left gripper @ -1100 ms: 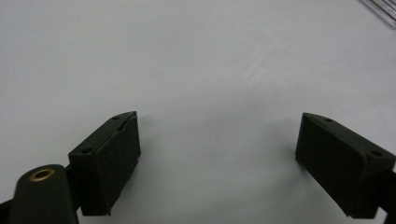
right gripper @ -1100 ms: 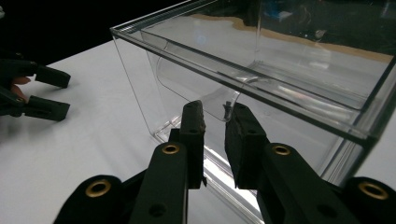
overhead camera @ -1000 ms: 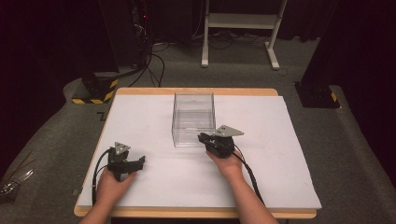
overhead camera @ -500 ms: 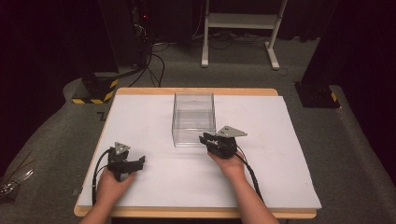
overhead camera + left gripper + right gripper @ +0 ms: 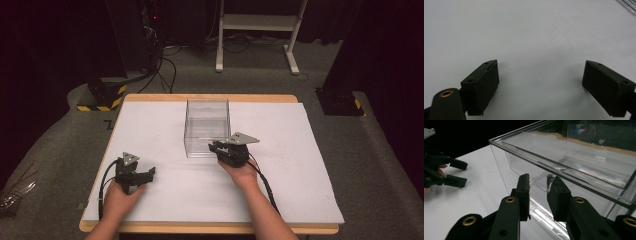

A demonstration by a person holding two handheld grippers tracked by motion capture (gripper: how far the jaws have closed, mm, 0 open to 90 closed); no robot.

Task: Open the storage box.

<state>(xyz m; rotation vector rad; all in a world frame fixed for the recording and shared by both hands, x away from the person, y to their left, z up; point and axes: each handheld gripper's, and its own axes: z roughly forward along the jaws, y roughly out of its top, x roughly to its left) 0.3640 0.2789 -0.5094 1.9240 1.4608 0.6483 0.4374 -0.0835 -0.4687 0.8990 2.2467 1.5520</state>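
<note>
Mid-surface, toward far edge: clear plastic box (image 5: 207, 127), upright. Right tongs (image 5: 216, 148) at its near-right corner, jaws part open w/ a gap, nothing held. Left tongs (image 5: 152, 172) wide open, empty, on white surface (image 5: 300, 150), well apart from box.

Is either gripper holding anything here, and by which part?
The left gripper holds nothing. The right gripper straddles the clear box's near wall; a firm grip cannot be told.

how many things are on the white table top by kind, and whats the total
clear plastic box: 1
hand-held gripper: 2, the left hand-held gripper and the right hand-held gripper
total: 3
</note>
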